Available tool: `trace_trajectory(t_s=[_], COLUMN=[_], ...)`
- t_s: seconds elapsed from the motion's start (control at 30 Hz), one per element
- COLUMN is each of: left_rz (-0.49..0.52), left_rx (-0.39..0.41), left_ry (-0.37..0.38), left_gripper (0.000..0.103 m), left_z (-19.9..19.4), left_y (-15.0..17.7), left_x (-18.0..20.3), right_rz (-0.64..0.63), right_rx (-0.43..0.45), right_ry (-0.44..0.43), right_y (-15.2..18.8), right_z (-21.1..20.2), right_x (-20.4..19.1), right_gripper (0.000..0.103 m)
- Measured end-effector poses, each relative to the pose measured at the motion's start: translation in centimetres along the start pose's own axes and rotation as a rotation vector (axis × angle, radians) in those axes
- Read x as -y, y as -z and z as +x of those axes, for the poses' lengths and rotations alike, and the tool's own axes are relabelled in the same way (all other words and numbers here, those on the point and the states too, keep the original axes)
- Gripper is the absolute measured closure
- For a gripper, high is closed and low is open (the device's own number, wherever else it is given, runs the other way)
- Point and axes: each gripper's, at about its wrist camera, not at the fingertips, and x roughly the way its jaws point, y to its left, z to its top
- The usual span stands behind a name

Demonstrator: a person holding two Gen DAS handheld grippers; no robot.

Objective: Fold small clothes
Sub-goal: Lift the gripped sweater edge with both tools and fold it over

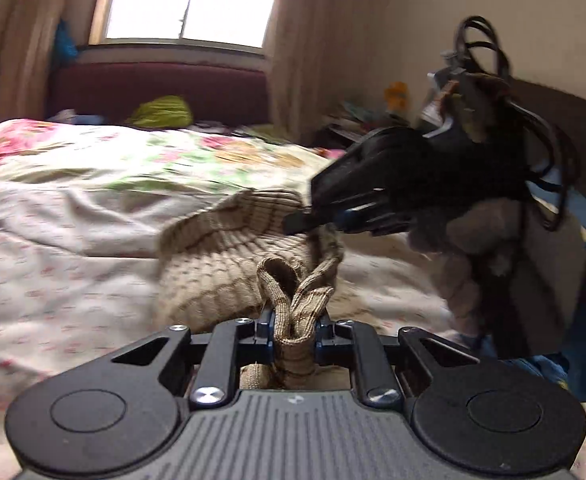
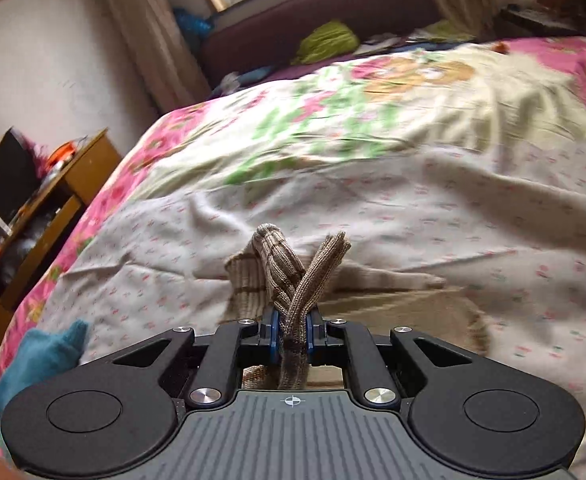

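Left hand-held gripper: jaws clenched on a bunched edge of the beige knit garment, folds of ribbed hem poking up between the pads. The garment's body hangs and drapes from that pinch down onto the bed, partly lifted, partly resting on the pale flowered sheet.

Right hand-held gripper: seen in the left wrist view out to the right, held in a person's hand, its tip at the garment's far upper edge. Its own view shows it clamped on a twisted knit edge, the cloth spreading onto the sheet beyond.

So the garment is strung between the two grips, over the bed, near its front part.

Handling, as a judgement: light, soft, stretchy rib knit, not fragile, not slippery; it sags and bunches, so it won't hold a flat shape unless pulled taut. Best held at hem corners or seams, where the fabric is thicker, not mid-panel.

Teal cloth lies at the bed's left edge; wooden shelf beyond.
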Motion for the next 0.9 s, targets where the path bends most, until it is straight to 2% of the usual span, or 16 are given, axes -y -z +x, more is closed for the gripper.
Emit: trace_trajectory(t_s=[0.1,0.17,0.23,0.33,0.47,0.53,0.57,0.63,0.8,0.9], left_rz=[0.066,0.1,0.121,0.128,0.122,0.128,0.132,0.142,0.139,0.149], left_rx=[-0.097,-0.171,-0.209,-0.208,-0.204,-0.197,-0.191,-0.176,-0.142,-0.224], left_ry=[0.058,0.064,0.05,0.039,0.034,0.029,0.027,0.027,0.033,0.054], left_gripper=[0.075,0.075,0.075,0.075,0.075,0.075,0.075,0.075,0.074,0.065], left_z=[3.9,6.2,7.3,7.4,7.2,6.9,6.9,6.8,7.6,8.9], left_y=[1.6,3.2,4.3,4.5,3.8,3.7,3.7,3.4,2.6,3.6], left_x=[3.5,5.2,6.1,6.1,5.9,6.1,6.3,6.9,8.2,9.0], right_rz=[0.073,0.12,0.156,0.236,0.245,0.245,0.232,0.176,0.109,0.11], right_rx=[-0.056,-0.086,-0.076,-0.058,-0.039,-0.043,-0.042,-0.026,-0.015,-0.074], right_ry=[0.041,0.051,0.03,-0.055,-0.109,-0.13,-0.119,-0.065,-0.042,0.01], right_y=[1.5,3.0,4.0,4.7,4.9,4.8,4.7,4.4,2.7,2.9], right_z=[1.0,1.7,1.9,1.7,1.1,1.1,1.2,1.3,1.5,2.3], right_x=[5.1,7.4,8.9,10.5,10.9,10.9,10.7,9.8,8.9,10.0], right_gripper=[0.091,0.089,0.085,0.084,0.083,0.075,0.075,0.088,0.088,0.084])
